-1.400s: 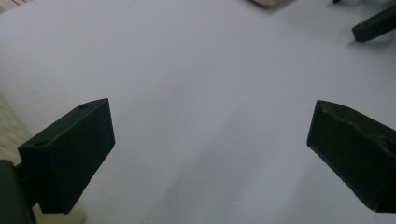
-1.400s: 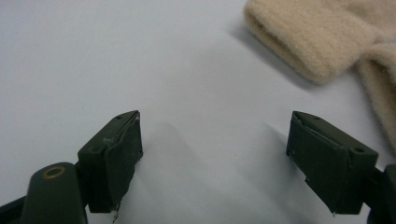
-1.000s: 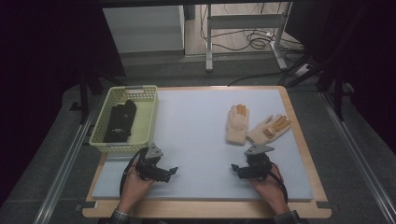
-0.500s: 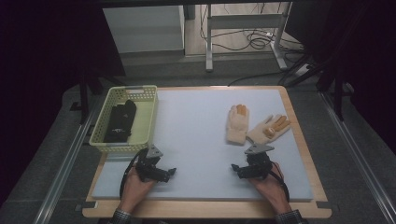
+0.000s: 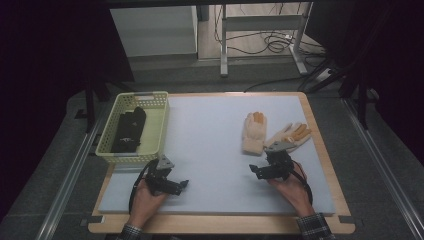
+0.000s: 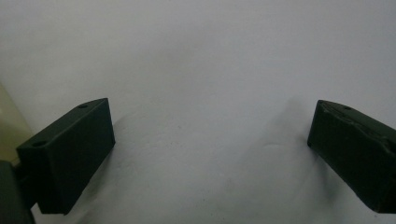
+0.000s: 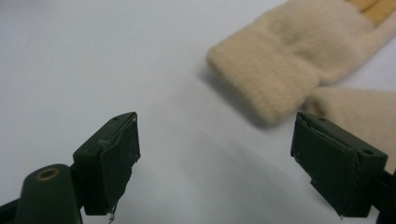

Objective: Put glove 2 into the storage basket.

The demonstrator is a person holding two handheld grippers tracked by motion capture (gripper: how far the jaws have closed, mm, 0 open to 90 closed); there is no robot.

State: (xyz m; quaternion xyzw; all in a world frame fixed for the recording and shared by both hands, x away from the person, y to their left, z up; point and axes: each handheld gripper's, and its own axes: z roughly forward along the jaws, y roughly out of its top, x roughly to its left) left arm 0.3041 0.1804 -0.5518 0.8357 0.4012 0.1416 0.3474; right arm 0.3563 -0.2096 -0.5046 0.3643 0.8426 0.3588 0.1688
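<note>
Two cream gloves with orange fingertips lie on the right of the white mat: one glove (image 5: 254, 132) straight, the other (image 5: 291, 136) angled to its right. My right gripper (image 5: 254, 169) hovers just in front of them, open and empty. In the right gripper view the jaws (image 7: 215, 144) stand wide apart, with the near glove's cuff (image 7: 271, 79) ahead and the second glove (image 7: 359, 107) behind the right jaw. My left gripper (image 5: 182, 184) rests low over the mat at the front left, open, with bare mat between its jaws (image 6: 210, 140).
A pale yellow basket (image 5: 162, 120) stands at the mat's left edge with dark gloves (image 5: 127, 131) in it. The white mat (image 5: 210, 130) lies on a wooden-edged table. A corner of the basket (image 6: 9, 121) shows in the left gripper view.
My right gripper has lifted a little and moved toward the cream gloves. The left gripper has stayed where it was.
</note>
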